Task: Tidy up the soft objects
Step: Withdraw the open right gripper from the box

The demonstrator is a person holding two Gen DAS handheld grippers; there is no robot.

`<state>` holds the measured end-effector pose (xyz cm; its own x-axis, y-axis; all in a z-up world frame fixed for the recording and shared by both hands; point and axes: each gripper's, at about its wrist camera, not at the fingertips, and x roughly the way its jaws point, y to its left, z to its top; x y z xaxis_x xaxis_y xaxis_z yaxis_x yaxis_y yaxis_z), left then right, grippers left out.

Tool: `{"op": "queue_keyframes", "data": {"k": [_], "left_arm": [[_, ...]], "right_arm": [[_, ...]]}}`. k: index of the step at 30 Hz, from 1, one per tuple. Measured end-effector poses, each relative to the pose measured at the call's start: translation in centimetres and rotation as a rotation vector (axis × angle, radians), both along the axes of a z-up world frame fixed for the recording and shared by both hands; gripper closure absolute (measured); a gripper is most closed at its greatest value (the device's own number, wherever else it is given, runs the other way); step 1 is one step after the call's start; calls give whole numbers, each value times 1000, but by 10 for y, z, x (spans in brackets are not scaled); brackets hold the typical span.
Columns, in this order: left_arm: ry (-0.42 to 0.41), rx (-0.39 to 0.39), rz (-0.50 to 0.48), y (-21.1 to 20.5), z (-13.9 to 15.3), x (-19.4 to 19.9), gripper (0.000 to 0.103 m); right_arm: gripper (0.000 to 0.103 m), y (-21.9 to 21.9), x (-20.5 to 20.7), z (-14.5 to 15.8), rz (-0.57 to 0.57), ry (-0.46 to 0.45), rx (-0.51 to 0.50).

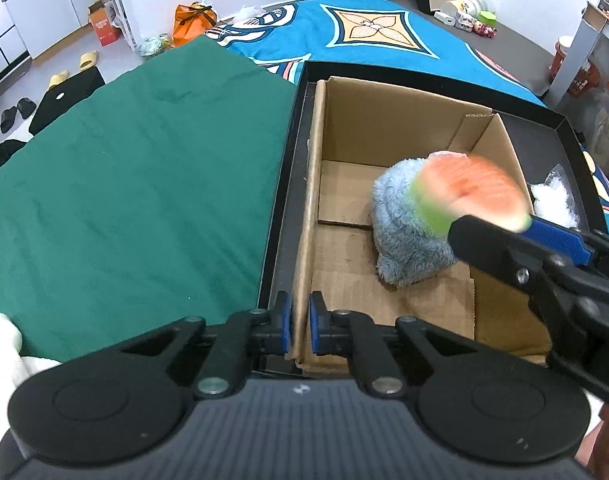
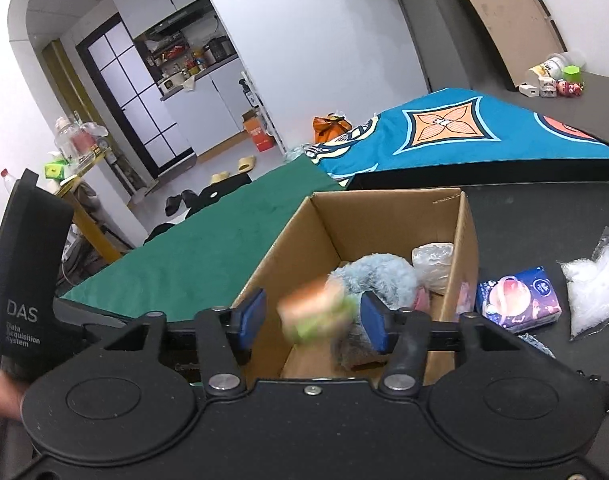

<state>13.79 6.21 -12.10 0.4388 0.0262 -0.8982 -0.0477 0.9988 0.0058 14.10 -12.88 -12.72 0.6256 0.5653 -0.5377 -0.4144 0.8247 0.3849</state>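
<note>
Box [image 1: 388, 136] wall pinched by left gripper [image 1: 300, 326], blurred watermelon toy [image 2: 316, 312] seen unpressed between spread right gripper [image 2: 314, 318] pads, above blue plush [image 1: 404, 216].

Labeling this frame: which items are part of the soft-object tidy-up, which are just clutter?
Job:
watermelon plush
blue fluffy toy
cardboard box
tissue pack
bag of white stuffing

Clutter:
slippers
orange bag
jars and figurines

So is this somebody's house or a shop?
Probably somebody's home: a bed with a patterned blue blanket, yellow slippers on the floor, and a kitchen nook with white cupboards behind.
</note>
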Motion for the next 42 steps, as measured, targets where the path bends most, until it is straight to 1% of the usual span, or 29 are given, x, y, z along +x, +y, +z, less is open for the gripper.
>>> {"op": "queue_keyframes", "data": {"k": [5, 7, 9, 12, 17, 20, 25, 27, 33, 37, 42], "left_arm": [[1, 13, -5, -2, 1, 0, 93], [-3, 26, -11, -5, 2, 0, 90], [-4, 36, -11, -6, 2, -1, 90], [-3, 48, -4, -7, 4, -1, 90], [-8, 69, -4, -9, 7, -4, 87], [-4, 78, 3, -11, 9, -6, 81], [-14, 108, -4, -19, 12, -9, 64], [-18, 119, -4, -22, 13, -9, 61], [-17, 138, -3, -30, 16, -10, 58], [-24, 161, -12, -36, 19, -12, 52], [-28, 178, -7, -40, 24, -12, 49]], "right_arm": [[50, -7, 0, -1, -27, 14, -9], [50, -9, -1, -1, -42, 13, -22], [50, -11, -2, -1, -54, 14, -36], [47, -15, -4, -1, -68, 15, -50], [46, -16, -12, -1, -78, 10, -73], [46, -19, -15, 1, -88, 9, -77], [46, -38, -17, 0, -128, 8, -75], [46, -47, -18, -1, -146, 10, -73], [46, -70, -23, -13, -192, 34, -102], [46, -81, -27, -19, -213, 49, -115], [46, -98, -29, -23, -241, 63, -111]]}}
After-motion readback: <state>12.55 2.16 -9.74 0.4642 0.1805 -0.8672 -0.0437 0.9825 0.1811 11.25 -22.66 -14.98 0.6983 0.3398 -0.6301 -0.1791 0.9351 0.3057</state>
